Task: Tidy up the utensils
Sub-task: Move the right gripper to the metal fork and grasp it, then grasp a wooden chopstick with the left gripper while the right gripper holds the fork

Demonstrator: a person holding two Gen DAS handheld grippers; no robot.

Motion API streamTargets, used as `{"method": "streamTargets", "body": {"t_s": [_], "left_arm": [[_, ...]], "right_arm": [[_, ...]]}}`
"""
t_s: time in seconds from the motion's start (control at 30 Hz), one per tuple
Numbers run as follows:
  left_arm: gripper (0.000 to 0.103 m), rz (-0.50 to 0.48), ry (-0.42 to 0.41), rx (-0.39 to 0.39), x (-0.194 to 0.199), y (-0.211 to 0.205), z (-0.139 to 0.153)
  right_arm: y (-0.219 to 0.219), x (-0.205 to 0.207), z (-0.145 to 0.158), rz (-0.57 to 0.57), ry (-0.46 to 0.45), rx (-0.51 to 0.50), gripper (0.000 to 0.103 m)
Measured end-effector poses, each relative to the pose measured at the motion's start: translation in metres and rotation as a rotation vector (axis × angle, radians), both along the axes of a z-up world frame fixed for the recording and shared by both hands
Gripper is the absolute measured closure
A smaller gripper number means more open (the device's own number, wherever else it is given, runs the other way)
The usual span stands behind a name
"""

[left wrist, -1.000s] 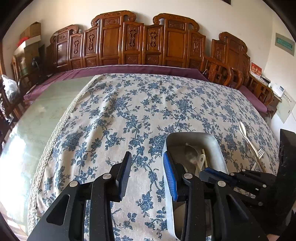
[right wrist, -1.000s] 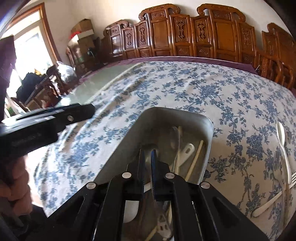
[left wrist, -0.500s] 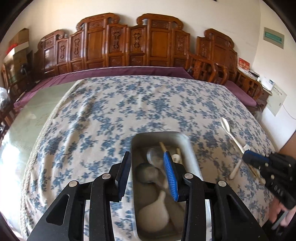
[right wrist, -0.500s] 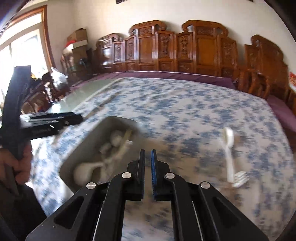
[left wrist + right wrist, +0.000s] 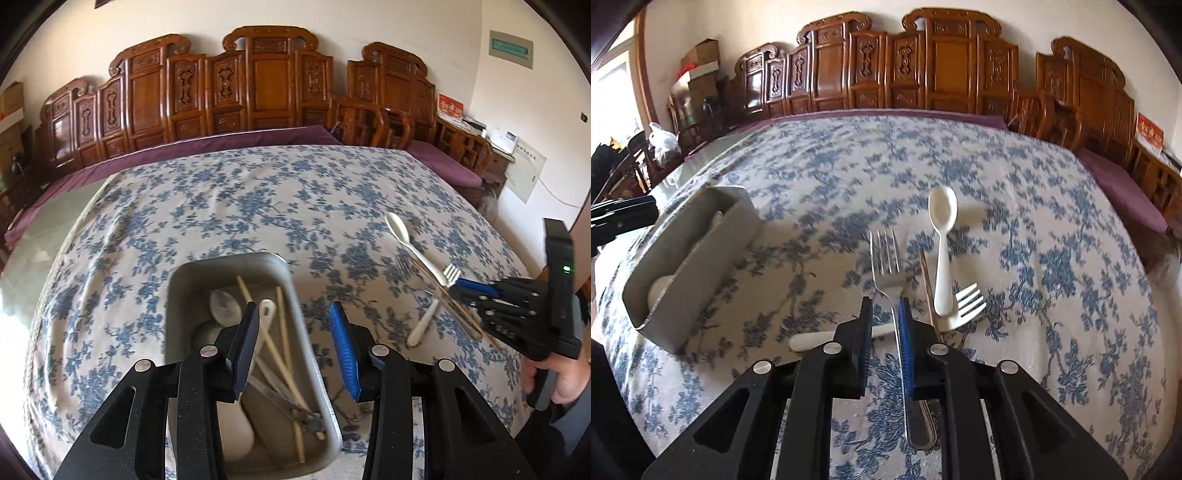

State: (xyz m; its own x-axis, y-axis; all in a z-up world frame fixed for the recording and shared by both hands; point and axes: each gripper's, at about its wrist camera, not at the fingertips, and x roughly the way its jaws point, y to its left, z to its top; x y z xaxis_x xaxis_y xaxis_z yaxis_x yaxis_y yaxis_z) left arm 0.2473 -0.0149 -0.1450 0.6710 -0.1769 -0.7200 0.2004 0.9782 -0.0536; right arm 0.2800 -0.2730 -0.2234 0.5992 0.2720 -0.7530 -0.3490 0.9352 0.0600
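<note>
While the right gripper (image 5: 884,314) straddles the metal fork's (image 5: 886,266) handle with narrow, unclosed jaws, a careless closure could nudge the crossing white plastic fork (image 5: 960,306), white plastic spoon (image 5: 942,236) and wooden chopstick (image 5: 929,284) at its 1 o'clock. Left gripper (image 5: 291,343): wide, empty, over the grey rectangular metal tray (image 5: 207,269), which lies at the right gripper's 10 o'clock. Tray contents: spoons, chopsticks, white ladle.
</note>
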Motion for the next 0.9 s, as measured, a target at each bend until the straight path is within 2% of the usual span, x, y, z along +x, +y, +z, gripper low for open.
{"method": "streamTargets", "body": {"t_s": [0.33, 0.63, 0.9], "left_arm": [[0.066, -0.035, 0.014, 0.005, -0.004, -0.018, -0.007], [0.066, -0.050, 0.016, 0.010, -0.006, -0.024, -0.009], [0.066, -0.068, 0.018, 0.016, -0.007, -0.030, -0.012]], "right_arm": [[0.003, 0.008, -0.027, 0.018, 0.048, -0.071, 0.087], [-0.006, 0.011, -0.032, 0.010, 0.100, -0.053, 0.087], [0.002, 0.014, -0.033, 0.016, 0.083, -0.103, 0.087]]}}
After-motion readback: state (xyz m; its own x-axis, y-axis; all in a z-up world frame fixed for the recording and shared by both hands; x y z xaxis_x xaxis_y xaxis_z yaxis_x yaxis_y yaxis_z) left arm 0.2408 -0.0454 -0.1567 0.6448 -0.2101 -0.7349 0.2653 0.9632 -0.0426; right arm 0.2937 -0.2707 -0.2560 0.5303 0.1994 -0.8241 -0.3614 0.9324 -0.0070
